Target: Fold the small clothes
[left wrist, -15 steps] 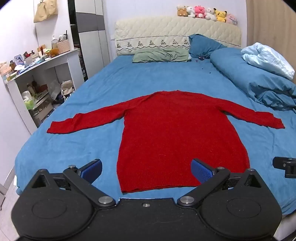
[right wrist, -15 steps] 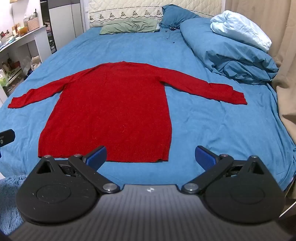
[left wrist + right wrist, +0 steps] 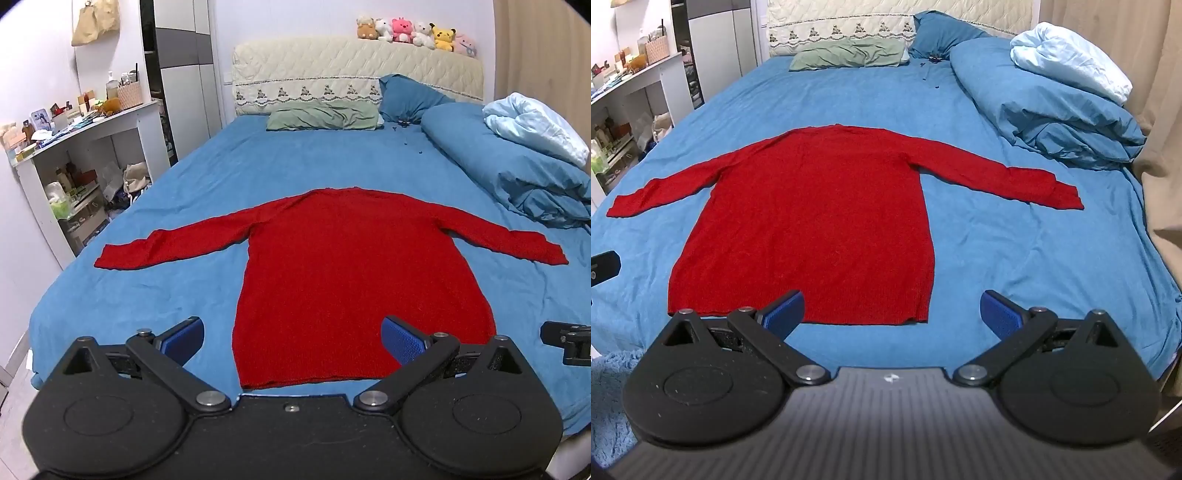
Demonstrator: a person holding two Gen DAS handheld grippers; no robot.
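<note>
The red sweater (image 3: 351,266) lies flat on the bed (image 3: 177,206); folding not started. Both hand-held grippers, left (image 3: 291,338) and right (image 3: 892,310), released; next, grasp a sleeve.

We see a plain red sweater (image 3: 351,266) on a solid blue bed sheet (image 3: 184,295). Beyond the sweater's collar lies a sage-green pillow (image 3: 321,119), with a darker blue pillow (image 3: 408,96) just beside it. To the sweater's right, a blue duvet (image 3: 1041,107) carries a pale blue blanket (image 3: 1071,66). Behind the pillows, the cream quilted headboard (image 3: 332,70) has a lace-patterned trim; the plush toys (image 3: 413,31) on it are tan, white, pink and yellow. Both grippers have blue pads (image 3: 400,339) on black frames.
</note>
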